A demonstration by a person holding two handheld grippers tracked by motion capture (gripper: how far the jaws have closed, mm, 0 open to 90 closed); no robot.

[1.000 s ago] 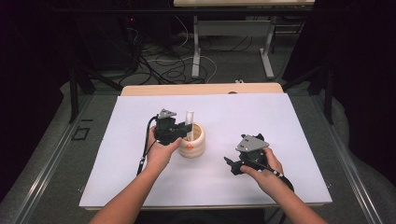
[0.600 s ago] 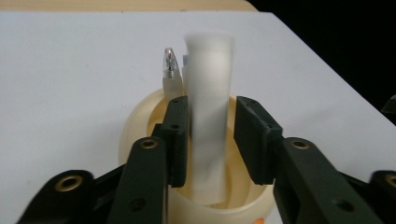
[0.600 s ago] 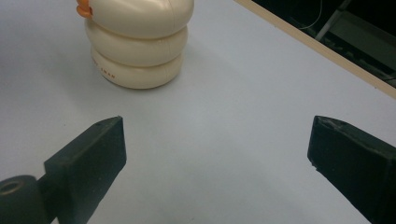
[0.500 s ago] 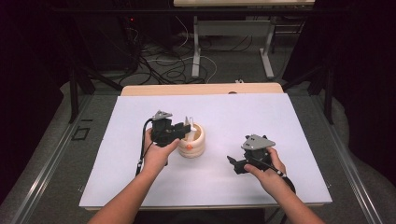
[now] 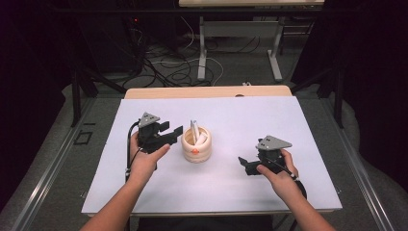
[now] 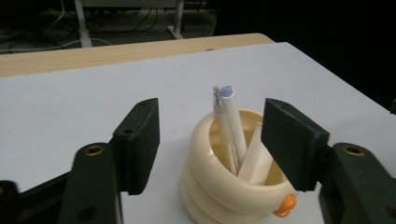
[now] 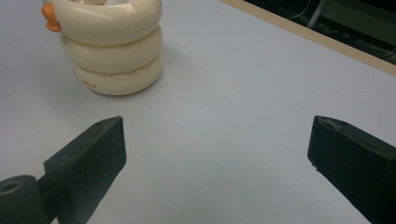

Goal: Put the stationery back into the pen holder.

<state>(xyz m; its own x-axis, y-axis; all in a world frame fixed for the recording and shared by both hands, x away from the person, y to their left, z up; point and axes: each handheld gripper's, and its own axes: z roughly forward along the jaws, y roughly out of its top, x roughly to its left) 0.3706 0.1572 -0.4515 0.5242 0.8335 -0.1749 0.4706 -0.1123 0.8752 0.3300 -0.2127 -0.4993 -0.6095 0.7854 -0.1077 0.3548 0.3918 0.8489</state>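
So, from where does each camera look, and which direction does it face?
High view: above the near table edge, facing forward and down; forearms, hands, left tongs and right tongs.
Left gripper view: rides the left tongs, facing the cream holder; open jaws.
Right gripper view: rides the right tongs, facing the white table; open jaws.
Shared: all show the holder.
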